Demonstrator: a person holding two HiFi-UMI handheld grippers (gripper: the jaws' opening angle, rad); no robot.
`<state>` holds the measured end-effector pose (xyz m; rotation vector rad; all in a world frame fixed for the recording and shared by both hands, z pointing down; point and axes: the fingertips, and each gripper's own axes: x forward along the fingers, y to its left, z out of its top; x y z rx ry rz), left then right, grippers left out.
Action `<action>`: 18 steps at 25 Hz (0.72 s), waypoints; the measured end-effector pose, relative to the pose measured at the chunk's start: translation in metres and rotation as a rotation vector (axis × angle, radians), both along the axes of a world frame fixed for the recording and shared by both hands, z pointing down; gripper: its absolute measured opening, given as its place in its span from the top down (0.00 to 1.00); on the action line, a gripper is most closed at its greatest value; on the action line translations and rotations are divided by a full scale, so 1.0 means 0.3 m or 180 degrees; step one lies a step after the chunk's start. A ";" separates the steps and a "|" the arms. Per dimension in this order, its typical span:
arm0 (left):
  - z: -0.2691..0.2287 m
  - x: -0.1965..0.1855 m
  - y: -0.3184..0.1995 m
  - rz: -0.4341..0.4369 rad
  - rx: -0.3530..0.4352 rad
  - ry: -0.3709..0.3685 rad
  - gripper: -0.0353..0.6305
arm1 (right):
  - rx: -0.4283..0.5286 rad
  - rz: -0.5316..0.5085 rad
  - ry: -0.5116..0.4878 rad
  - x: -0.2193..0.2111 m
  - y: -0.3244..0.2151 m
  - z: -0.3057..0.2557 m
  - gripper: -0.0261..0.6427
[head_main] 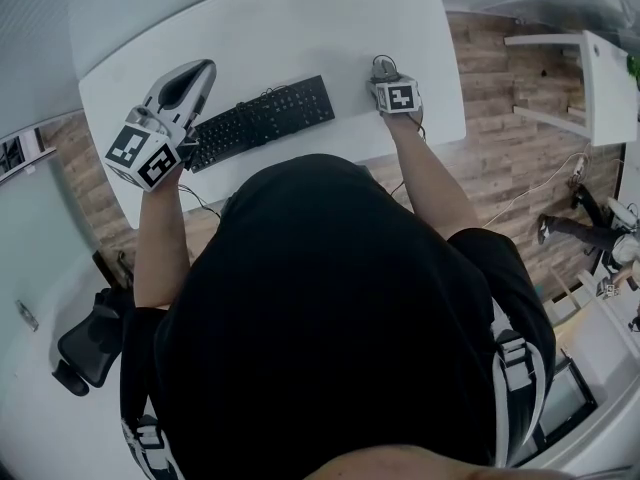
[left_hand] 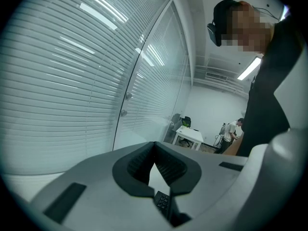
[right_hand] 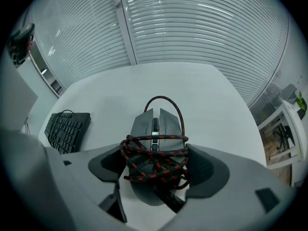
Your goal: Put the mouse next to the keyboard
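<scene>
One mouse [right_hand: 155, 129] lies low in the middle of the right gripper view. It is dark grey and angular, with two split buttons and a narrow wheel strip between them. A black cord flecked with red [right_hand: 154, 161] is wound in several loops round its body, and one loop arches over its nose. In the head view it sits at the upper middle of the white table [head_main: 300, 23], well to the right of the black keyboard [head_main: 262, 120] and apart from it.

The right gripper [right_hand: 156, 157] has its jaws set wide on either side of the mouse, with the dark pads against the cord loops, gripping it. At the upper left of the head view, the left gripper [head_main: 203, 71] is held above the keyboard's left end. Its jaws are closed tip to tip on nothing.
</scene>
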<state>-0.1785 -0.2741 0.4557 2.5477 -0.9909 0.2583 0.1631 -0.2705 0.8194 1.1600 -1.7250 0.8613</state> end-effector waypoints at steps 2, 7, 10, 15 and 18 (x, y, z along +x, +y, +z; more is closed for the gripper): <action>0.005 -0.005 0.005 -0.0003 -0.0012 -0.0007 0.91 | -0.0002 -0.0017 -0.0004 0.000 -0.001 0.000 0.36; 0.002 -0.011 0.020 -0.0033 -0.0013 0.0001 0.91 | 0.0007 -0.0018 -0.0017 0.007 0.007 -0.004 0.36; 0.006 -0.012 0.025 -0.0014 -0.0008 -0.0016 0.91 | 0.0019 -0.0015 -0.0024 0.006 0.006 -0.006 0.36; 0.000 -0.019 0.034 -0.0017 0.0027 0.0005 0.91 | 0.0068 -0.0009 -0.0011 0.002 0.009 -0.024 0.36; -0.009 -0.018 0.037 -0.0019 0.0065 0.0020 0.91 | 0.0076 -0.0007 0.0003 0.005 0.016 -0.031 0.36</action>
